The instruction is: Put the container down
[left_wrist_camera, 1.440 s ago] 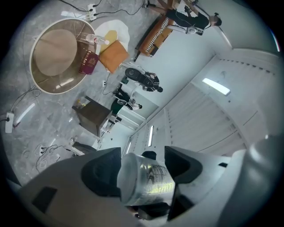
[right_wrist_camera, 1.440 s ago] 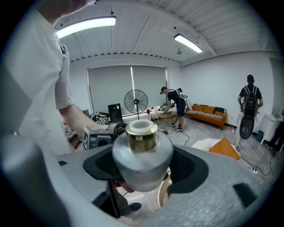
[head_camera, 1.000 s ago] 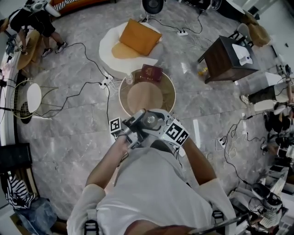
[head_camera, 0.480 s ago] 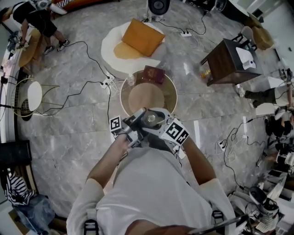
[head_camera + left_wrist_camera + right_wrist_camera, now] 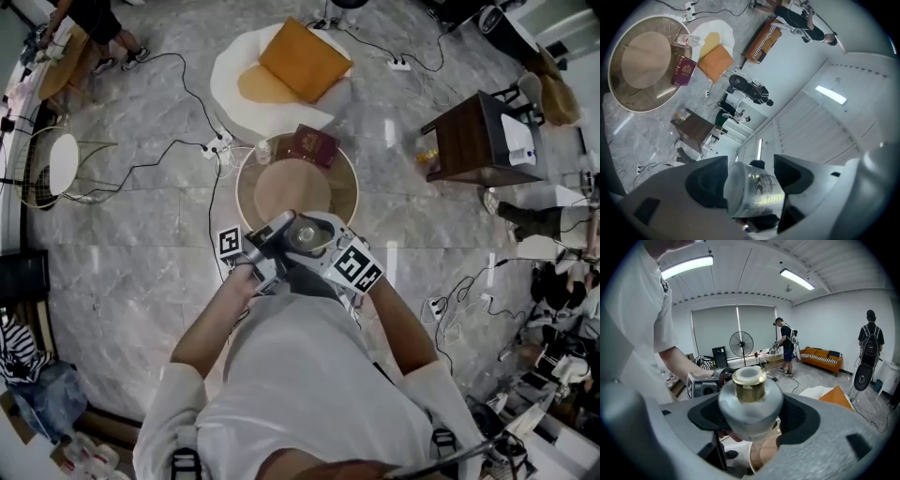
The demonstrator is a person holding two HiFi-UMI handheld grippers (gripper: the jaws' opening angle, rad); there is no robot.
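The container (image 5: pixel 306 234) is a frosted, rounded bottle with a gold collar and a white cap (image 5: pixel 749 376), held upright in front of the person's chest. My right gripper (image 5: pixel 330 251) comes in from the right and is shut on its body (image 5: pixel 750 404), with a pad on each side. My left gripper (image 5: pixel 267 246) comes in from the left. In the left gripper view a clear printed part of the container (image 5: pixel 752 190) sits squeezed between that gripper's dark pads (image 5: pixel 708 185). The container hangs just over the near rim of the round glass table (image 5: pixel 246 187).
A dark red book (image 5: pixel 312 145) and a small clear bottle (image 5: pixel 263 150) lie at the table's far edge, with a tan disc (image 5: pixel 292 187) in its middle. Beyond it is a white beanbag (image 5: pixel 234 66) with an orange cushion (image 5: pixel 302 61). A dark side table (image 5: pixel 469 136) stands right. Cables cross the floor.
Both grippers and the container have edged forward to the table's near rim. The head view has shifted, so the room sits lower in the frame. The hold looks unchanged.
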